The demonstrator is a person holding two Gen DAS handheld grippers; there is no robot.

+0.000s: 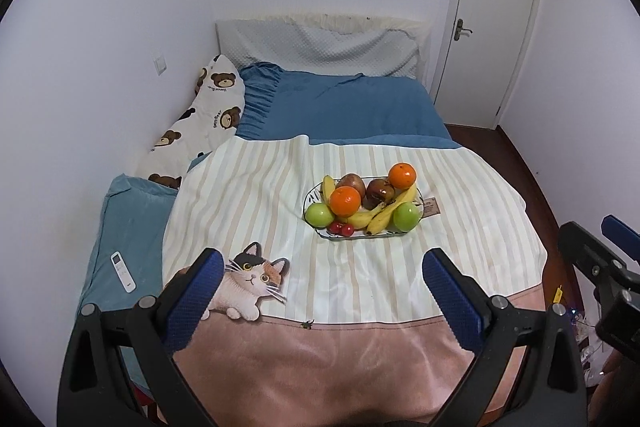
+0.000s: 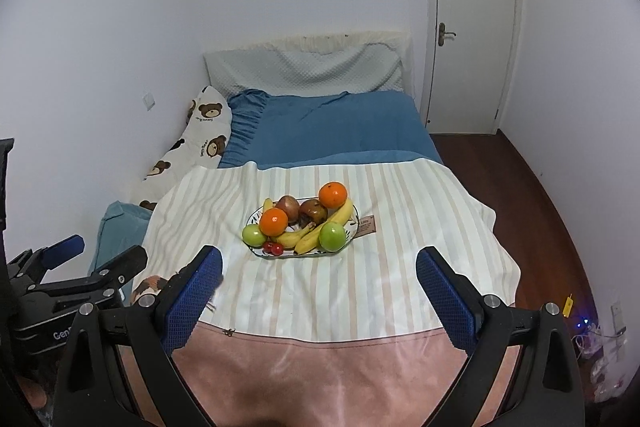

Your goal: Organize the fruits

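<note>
Both tongs are spread wide and holding nothing. The left gripper (image 1: 322, 275) hangs over the near end of the bed, its blue-padded fingers (image 1: 450, 297) framing the striped cream blanket (image 1: 256, 195). The right gripper (image 2: 320, 273) is in the same pose just beside it, and each one shows at the edge of the other's camera.

The fruit is all piled on one oval white patterned plate (image 1: 310, 197), which sits on the blanket straight ahead of both tongs, a bit right of centre for the left one and a bit left of centre for the right one. On the plate: two oranges, one near the front left (image 1: 345, 201) and one at the back right (image 1: 402, 175), two green apples at the left (image 1: 319, 214) and right (image 1: 406, 216) ends, a few yellow bananas (image 1: 384, 213) lying across the middle, two dark reddish-brown fruits (image 1: 380, 191) at the back, and small red cherries (image 1: 341, 229) at the front edge. Everything is touching and stacked up.

Between the tongs and the plate there's just open blanket. A printed cat picture (image 1: 250, 277) sits right by the left gripper's left finger. Further left, a white remote control (image 1: 123, 271) lies on the light blue cushion (image 1: 128, 223). Behind the plate is a blue quilt (image 1: 344, 107), a teddy-bear print pillow (image 1: 200, 123) against the wall, and a white door (image 1: 494, 23) off to the far right. A small brown label (image 1: 431, 207) is sewn on just right of the plate.
</note>
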